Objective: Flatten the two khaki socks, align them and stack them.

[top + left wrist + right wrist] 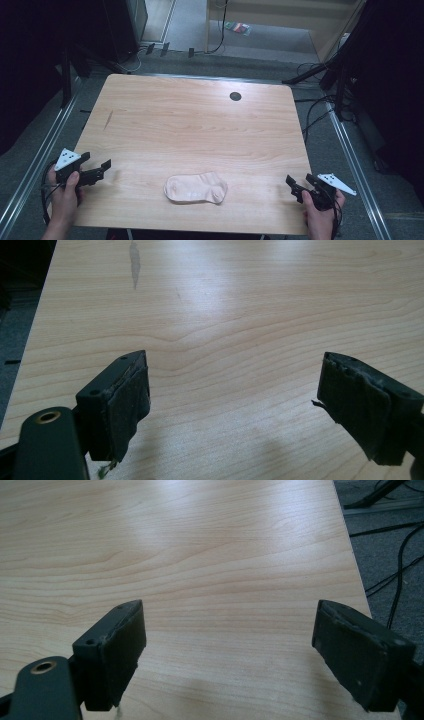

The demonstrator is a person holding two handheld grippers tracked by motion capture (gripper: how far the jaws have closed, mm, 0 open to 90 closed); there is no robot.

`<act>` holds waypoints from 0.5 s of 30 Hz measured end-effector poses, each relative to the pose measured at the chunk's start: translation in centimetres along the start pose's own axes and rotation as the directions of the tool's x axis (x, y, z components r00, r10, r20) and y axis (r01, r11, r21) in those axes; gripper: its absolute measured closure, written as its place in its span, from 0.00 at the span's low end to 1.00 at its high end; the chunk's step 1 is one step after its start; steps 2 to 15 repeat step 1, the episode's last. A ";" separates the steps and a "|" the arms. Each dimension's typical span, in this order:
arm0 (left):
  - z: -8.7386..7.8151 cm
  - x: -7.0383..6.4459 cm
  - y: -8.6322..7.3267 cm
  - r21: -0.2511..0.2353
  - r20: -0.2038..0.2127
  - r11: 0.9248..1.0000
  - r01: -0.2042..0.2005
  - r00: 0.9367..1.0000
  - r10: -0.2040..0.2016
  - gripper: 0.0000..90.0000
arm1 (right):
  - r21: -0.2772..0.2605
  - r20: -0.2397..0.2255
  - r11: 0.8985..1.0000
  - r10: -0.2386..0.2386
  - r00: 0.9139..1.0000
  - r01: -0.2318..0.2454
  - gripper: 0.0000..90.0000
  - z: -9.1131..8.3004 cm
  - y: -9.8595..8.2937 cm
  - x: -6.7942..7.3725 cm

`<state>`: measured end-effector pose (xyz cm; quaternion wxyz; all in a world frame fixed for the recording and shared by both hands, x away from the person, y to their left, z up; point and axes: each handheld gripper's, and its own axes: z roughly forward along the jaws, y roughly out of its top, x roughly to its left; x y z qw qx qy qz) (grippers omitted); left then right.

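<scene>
A pale pink sock (195, 188) lies flat on the wooden table (190, 125), near the front edge at the middle. At the front left corner my left gripper (95, 163) is held in a hand, well to the left of the sock. Its jaws are open, and in the left gripper view the left gripper (235, 367) has only bare wood between them. My right gripper (301, 181) is at the front right corner, right of the sock, also open. Bare tabletop lies between the spread jaws of the right gripper (230, 611) in its own view.
A round dark hole (235, 96) sits near the table's far edge. A dark streak (109, 119) marks the wood at the left, and the streak (134, 262) appears again ahead of the left gripper. Cables (395, 555) lie on the grey floor past the table's right edge.
</scene>
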<state>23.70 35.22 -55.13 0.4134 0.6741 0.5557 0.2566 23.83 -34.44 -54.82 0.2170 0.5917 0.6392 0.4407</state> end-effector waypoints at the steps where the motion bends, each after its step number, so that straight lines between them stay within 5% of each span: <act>1: 0.0 0.0 0.0 0.005 0.000 1.000 -0.001 1.000 0.001 0.15 | -0.004 0.003 1.000 -0.006 1.000 0.006 0.15 0.0 0.0 0.1; 15: 0.0 0.0 0.0 0.005 0.000 1.000 -0.001 1.000 0.001 0.15 | -0.004 0.003 1.000 -0.006 1.000 0.006 0.15 0.0 0.0 0.1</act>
